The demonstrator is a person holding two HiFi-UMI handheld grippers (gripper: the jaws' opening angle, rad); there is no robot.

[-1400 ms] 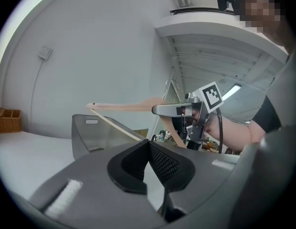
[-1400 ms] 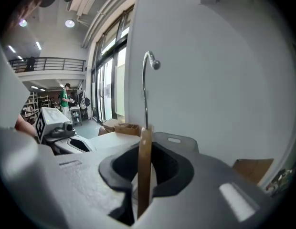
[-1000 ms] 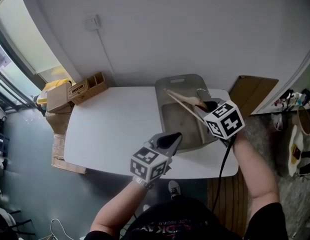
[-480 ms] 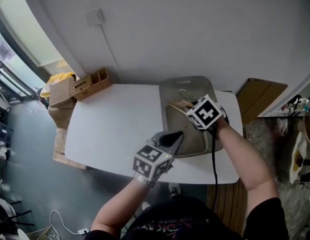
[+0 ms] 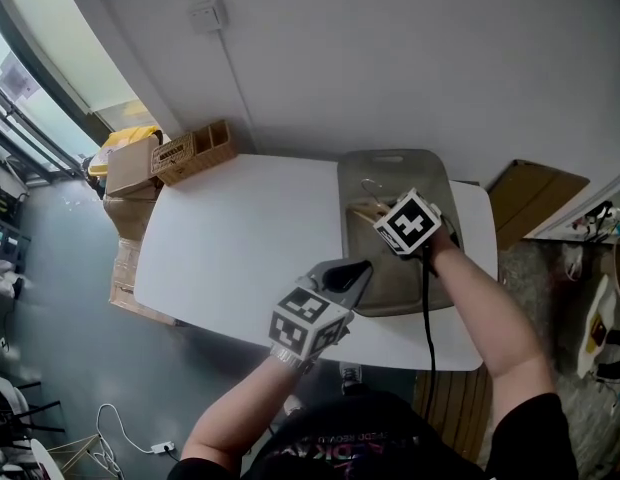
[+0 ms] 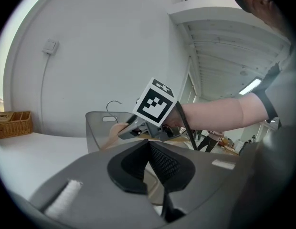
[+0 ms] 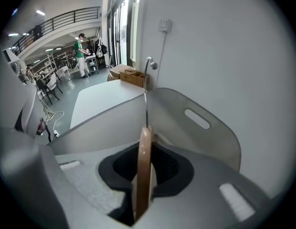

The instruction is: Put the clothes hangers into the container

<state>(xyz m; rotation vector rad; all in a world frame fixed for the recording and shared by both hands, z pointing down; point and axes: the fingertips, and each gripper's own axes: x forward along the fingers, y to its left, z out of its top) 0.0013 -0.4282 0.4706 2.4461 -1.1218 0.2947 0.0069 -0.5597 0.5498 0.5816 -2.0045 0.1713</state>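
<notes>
The right hand-held gripper (image 7: 142, 187) pinches a wooden hanger (image 7: 144, 149) inside the grey container (image 7: 205, 137), not let go yet. The left hand-held gripper (image 6: 150, 163) is closed and empty.

right gripper (image 5: 378, 216): now over container (image 5: 390, 156) middle, off its right rim | hanger (image 5: 362, 208): now lower inside, less of it showing
</notes>
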